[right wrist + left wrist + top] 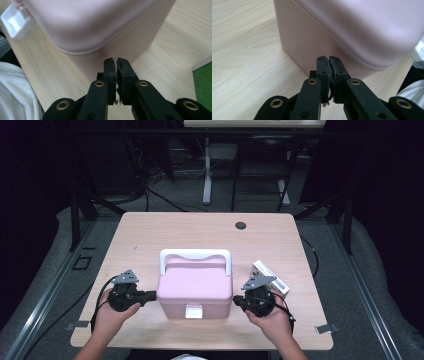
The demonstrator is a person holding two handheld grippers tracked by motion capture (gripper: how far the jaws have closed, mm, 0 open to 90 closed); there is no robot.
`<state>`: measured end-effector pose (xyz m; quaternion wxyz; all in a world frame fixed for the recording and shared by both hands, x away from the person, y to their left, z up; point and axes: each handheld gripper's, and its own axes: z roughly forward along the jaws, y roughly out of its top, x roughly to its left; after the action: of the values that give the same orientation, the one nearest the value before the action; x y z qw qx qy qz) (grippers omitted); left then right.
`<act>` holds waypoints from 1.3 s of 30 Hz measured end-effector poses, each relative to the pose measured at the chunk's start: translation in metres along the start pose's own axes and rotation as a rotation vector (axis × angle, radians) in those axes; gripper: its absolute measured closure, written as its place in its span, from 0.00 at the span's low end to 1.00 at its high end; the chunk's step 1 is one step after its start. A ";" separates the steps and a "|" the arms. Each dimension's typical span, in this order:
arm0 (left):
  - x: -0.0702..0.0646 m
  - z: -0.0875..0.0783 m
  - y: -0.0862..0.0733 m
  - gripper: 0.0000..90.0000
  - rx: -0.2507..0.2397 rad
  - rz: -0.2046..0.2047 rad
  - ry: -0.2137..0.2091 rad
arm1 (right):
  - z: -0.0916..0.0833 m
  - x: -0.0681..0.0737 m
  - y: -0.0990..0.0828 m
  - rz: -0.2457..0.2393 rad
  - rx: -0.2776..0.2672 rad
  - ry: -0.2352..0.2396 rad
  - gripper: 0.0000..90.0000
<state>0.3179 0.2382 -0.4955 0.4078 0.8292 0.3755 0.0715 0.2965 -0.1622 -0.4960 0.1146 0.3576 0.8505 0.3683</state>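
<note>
The pink box (195, 290) sits near the front edge of the counter (150, 235), about midway between its left and right edges, lid down, with its white latch (194, 311) facing the person and its white handle (195, 256) folded back toward the far edge. That orientation looks deliberate: the clasp is within easy reach, so I'd guess opening the lid is the work in hand.

The left hand-held gripper (150, 295) points in at the box's left wall, its tips right at the wall, though I cannot tell whether they touch. In the left gripper view the jaws are pressed nearly together with nothing between them, aimed at the wall just below the lid's seam (332, 42). The right hand-held gripper (236, 300) mirrors it at the right wall; in the right gripper view its jaws also stand almost closed and empty, just short of the pink corner. Flanking the box from both sides like this reads as bracing it, so it won't slide when the latch is worked.

Behind the right hand-held gripper, toward the counter's right edge, lies a small carton (270, 275), untouched. A dark round hole (240, 225) sits near the far edge.
</note>
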 end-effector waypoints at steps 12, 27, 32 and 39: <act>0.008 -0.031 0.016 0.75 -0.026 0.013 -0.020 | -0.027 -0.021 0.015 0.024 -0.023 -0.038 0.77; 0.003 -0.032 0.056 0.72 -0.061 0.061 -0.042 | -0.038 -0.022 0.055 0.006 -0.063 -0.024 0.72; 0.004 -0.032 0.066 0.70 -0.051 0.069 -0.055 | -0.037 -0.020 0.066 -0.012 -0.098 -0.020 0.73; 0.004 -0.029 0.073 0.66 -0.041 0.087 -0.041 | -0.033 -0.019 0.081 -0.015 -0.094 0.001 0.72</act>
<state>0.3495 0.2306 -0.4239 0.4289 0.8374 0.3292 0.0800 0.3374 -0.1549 -0.4163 0.1337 0.3452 0.8350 0.4071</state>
